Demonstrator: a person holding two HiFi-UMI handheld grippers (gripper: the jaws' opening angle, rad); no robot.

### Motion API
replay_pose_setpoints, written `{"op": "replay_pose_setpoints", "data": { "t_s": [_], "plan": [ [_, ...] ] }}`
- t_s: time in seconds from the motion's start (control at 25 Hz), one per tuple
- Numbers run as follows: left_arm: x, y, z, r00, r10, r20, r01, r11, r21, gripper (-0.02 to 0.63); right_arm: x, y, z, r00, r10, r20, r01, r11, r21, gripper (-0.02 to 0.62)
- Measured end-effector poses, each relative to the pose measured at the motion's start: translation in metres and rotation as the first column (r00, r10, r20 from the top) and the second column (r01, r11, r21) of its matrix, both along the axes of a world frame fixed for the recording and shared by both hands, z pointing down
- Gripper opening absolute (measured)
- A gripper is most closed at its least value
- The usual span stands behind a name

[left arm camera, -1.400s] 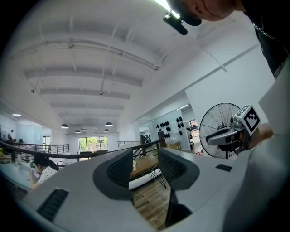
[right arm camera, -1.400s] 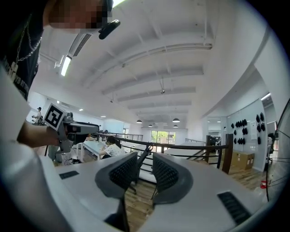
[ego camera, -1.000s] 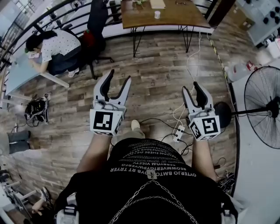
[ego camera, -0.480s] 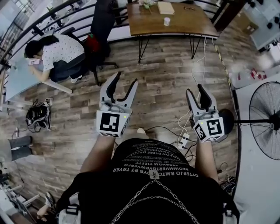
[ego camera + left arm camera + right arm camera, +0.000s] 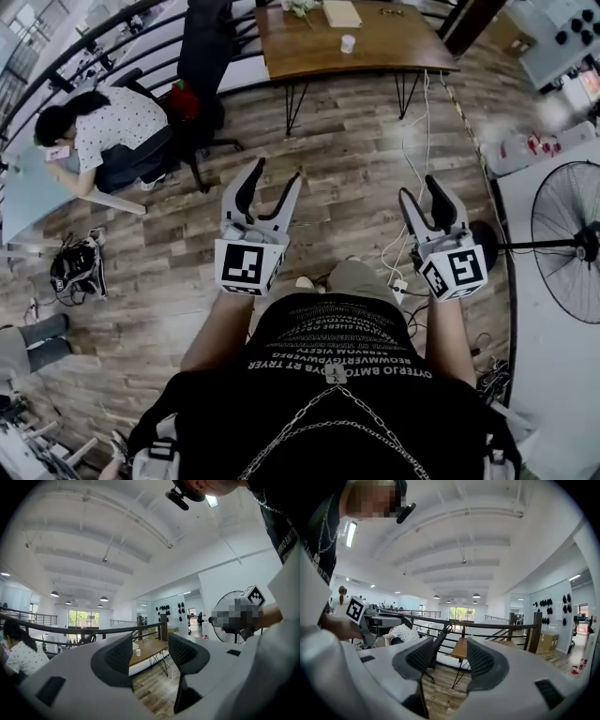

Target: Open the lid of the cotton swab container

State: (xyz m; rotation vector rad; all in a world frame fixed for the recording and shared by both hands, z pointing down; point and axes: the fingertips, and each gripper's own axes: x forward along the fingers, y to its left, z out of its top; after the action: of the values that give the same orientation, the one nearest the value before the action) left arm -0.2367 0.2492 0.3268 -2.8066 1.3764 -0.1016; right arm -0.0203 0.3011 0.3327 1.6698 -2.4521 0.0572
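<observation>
Upright white container on table

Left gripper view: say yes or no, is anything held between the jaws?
No, the left gripper stands open, with only distant floor showing between its jaws.

Table far ahead, small container on it; seated person left; fan right.

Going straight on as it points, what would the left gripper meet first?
Nothing sits between the left gripper's open fingers. Its line runs above the floor toward the wooden table holding a white cup; likely the table first, depth unclear.
</observation>
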Motion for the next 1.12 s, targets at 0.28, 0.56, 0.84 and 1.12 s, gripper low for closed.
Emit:
{"op": "replay_pose_setpoints", "data": {
  "t_s": [0.28,0.56,0.84,1.12],
  "plan": [
    [0.0,-0.006,-0.004,1.0,0.004,0.013,-0.004,1.0,0.016,0.239,0.004,-0.012,0.001,1.0,0.011,0.013,-0.011,1.0,-0.01,0.21],
    [0.0,-0.013,0.004,0.999,-0.015,0.047,0.014,1.0,0.008,0.239,0.009,-0.027,0.014,0.999,-0.002,0.043,0.003,1.0,-0.017,0.21],
    [0.025,-0.043,0.02,0.996,-0.023,0.088,0.027,0.999,-0.043,0.239,0.034,-0.062,0.028,0.997,-0.026,0.078,0.029,0.999,-0.035,0.21],
    [0.055,-0.088,0.028,0.996,-0.031,0.083,0.036,0.997,-0.067,0.239,0.06,-0.112,0.028,0.995,-0.059,0.081,0.061,0.998,-0.029,0.209]
  ]
}}
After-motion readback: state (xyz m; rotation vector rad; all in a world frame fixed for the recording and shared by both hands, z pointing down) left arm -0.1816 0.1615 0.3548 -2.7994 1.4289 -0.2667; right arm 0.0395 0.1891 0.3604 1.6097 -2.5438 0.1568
